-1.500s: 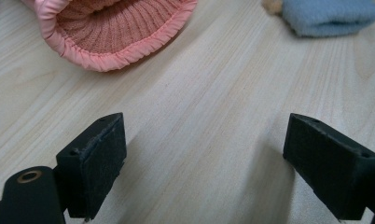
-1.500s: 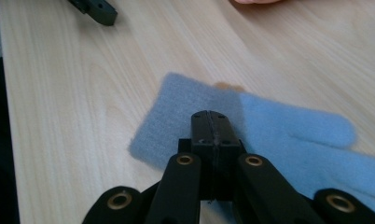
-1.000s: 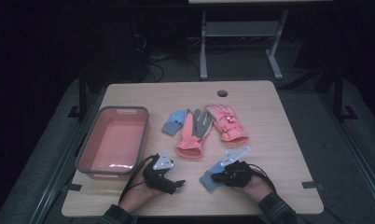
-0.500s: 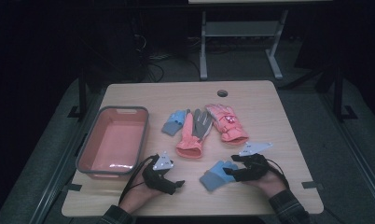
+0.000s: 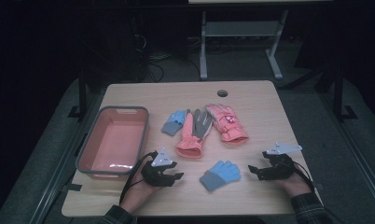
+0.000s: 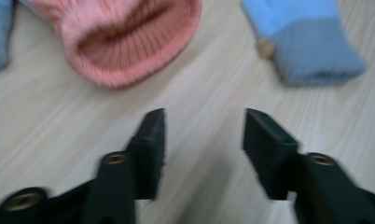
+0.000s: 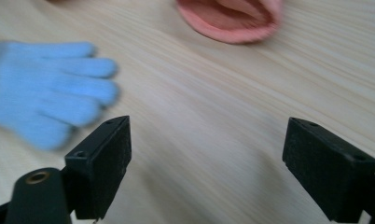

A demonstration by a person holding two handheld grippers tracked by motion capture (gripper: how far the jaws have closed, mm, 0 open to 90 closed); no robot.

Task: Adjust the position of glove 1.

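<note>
We look down on a pale wooden table [image 5: 260, 100] set in a dark room. A pink tub [image 5: 112, 142] sits at its left side, and beside it two large salmon-pink gloves [image 5: 195, 133] lie with a small blue glove [image 5: 175, 122] at their left.

Nearer the front edge lies the piece in hand, a light blue knit glove [image 5: 220, 174], flat on the wood between the two tools, its fingers pointing toward the right gripper [image 5: 262, 171] and its darker cuff toward the left gripper [image 5: 172, 176].

Our right gripper has just been opening; its jaws stand wide apart over bare wood with nothing between them, the glove's fingertips [image 7: 59, 100] lying just beside its left jaw. Our left gripper has just been closing part-way; its jaws are apart and empty, with bare table between them, the blue cuff [image 6: 311, 58] ahead to its right and a pink cuff [image 6: 134, 42] ahead to its left.

The risk we see is in the left tool's aim. Pushed straight ahead, it could close on bare wood between the two cuffs, or catch the pink one. A shallow pinch on soft knit could also slip, or simply drag the glove along the table.
</note>
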